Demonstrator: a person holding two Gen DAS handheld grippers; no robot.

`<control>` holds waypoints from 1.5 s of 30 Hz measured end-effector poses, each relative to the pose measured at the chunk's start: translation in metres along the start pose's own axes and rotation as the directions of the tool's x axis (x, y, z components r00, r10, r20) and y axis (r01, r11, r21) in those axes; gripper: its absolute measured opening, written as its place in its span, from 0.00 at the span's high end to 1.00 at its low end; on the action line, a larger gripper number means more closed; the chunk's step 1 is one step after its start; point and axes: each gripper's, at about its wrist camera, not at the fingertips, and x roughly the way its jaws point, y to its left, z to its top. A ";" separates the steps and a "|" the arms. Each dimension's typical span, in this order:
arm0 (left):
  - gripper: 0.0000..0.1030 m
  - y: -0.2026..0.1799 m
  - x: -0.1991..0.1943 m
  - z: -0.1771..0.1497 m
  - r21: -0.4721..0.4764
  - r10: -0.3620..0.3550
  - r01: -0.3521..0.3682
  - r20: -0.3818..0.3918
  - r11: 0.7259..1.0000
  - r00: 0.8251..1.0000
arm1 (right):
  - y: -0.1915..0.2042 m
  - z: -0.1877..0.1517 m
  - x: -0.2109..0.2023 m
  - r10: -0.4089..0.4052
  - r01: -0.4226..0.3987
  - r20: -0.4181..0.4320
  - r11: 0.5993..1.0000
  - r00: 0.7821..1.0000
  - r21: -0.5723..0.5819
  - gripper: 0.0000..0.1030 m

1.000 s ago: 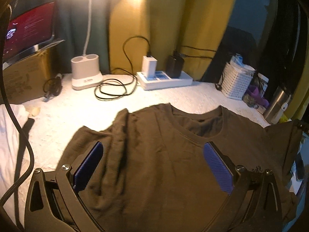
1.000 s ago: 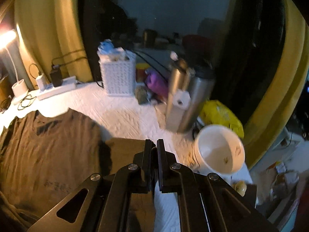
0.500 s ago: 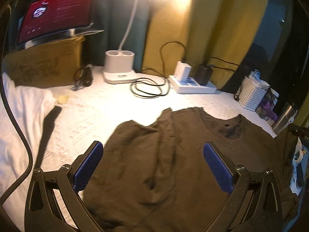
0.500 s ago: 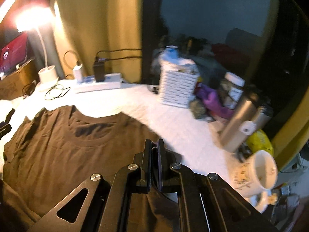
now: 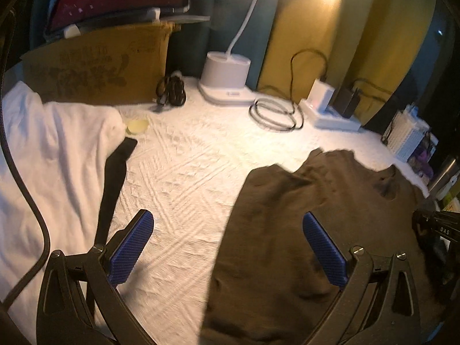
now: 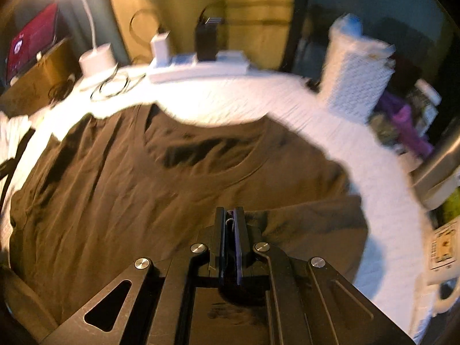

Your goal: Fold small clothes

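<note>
Brown T-shirt (image 6: 178, 172) flat on white textured tabletop (image 5: 187, 172), sleeve pinched in closed right claw (image 6: 230, 218); left claw (image 5: 227, 247) wide, empty; left view only: white cloth (image 5: 57, 155), cardboard box (image 5: 95, 66); lamp base (image 5: 225, 72), yellow curtains (image 5: 359, 28) behind.

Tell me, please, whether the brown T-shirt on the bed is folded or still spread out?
Mostly spread: the brown T-shirt lies flat, neckline showing, with only its left sleeve area bunched.
</note>
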 end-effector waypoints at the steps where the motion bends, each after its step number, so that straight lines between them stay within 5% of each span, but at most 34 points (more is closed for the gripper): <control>1: 0.01 0.003 0.007 0.000 0.001 -0.006 0.006 -0.026 1.000 1.000 | 0.003 -0.002 0.002 0.011 -0.011 -0.010 1.000 1.000 -0.005 0.95; 4: 0.04 0.005 0.013 -0.002 0.001 -0.033 0.034 -0.047 0.999 0.998 | 0.010 -0.008 -0.003 0.003 -0.003 0.008 1.000 1.000 -0.024 0.86; 7: 0.11 0.002 0.017 -0.009 0.008 -0.060 0.061 -0.081 0.998 0.995 | 0.002 -0.013 -0.018 -0.008 0.008 0.038 1.000 0.999 0.003 0.09; 19: 0.18 -0.013 0.006 -0.027 0.097 -0.044 0.054 -0.105 0.994 0.993 | -0.077 -0.072 -0.068 -0.082 0.071 0.068 0.986 0.994 0.149 0.10; 23: 0.24 -0.019 0.004 -0.031 0.113 -0.044 0.055 -0.105 0.992 0.994 | -0.074 -0.087 -0.065 -0.016 0.009 0.052 0.992 0.999 0.129 0.44; 28: 0.43 -0.019 0.001 -0.035 0.120 -0.035 0.045 -0.088 0.992 0.995 | -0.054 -0.097 -0.067 0.037 -0.041 0.045 0.996 0.998 0.080 0.66; 34: 0.69 -0.012 -0.004 -0.039 0.104 -0.033 0.040 -0.074 0.994 0.997 | -0.026 -0.104 -0.064 0.093 -0.093 0.016 0.995 0.996 0.024 0.66; 39: 0.82 -0.010 -0.008 -0.043 0.098 -0.053 0.060 -0.073 0.993 0.996 | -0.053 -0.098 -0.084 -0.049 0.039 0.090 0.994 0.995 0.106 0.65; 42: 0.86 -0.009 -0.010 -0.044 0.084 -0.079 0.084 -0.069 0.993 0.994 | -0.075 -0.102 -0.079 -0.097 0.087 0.054 0.983 0.994 0.164 0.34; 45: 0.89 -0.007 -0.013 -0.046 0.071 -0.096 0.101 -0.070 0.992 0.993 | -0.076 -0.107 -0.071 -0.046 0.039 0.037 0.985 0.998 0.168 0.31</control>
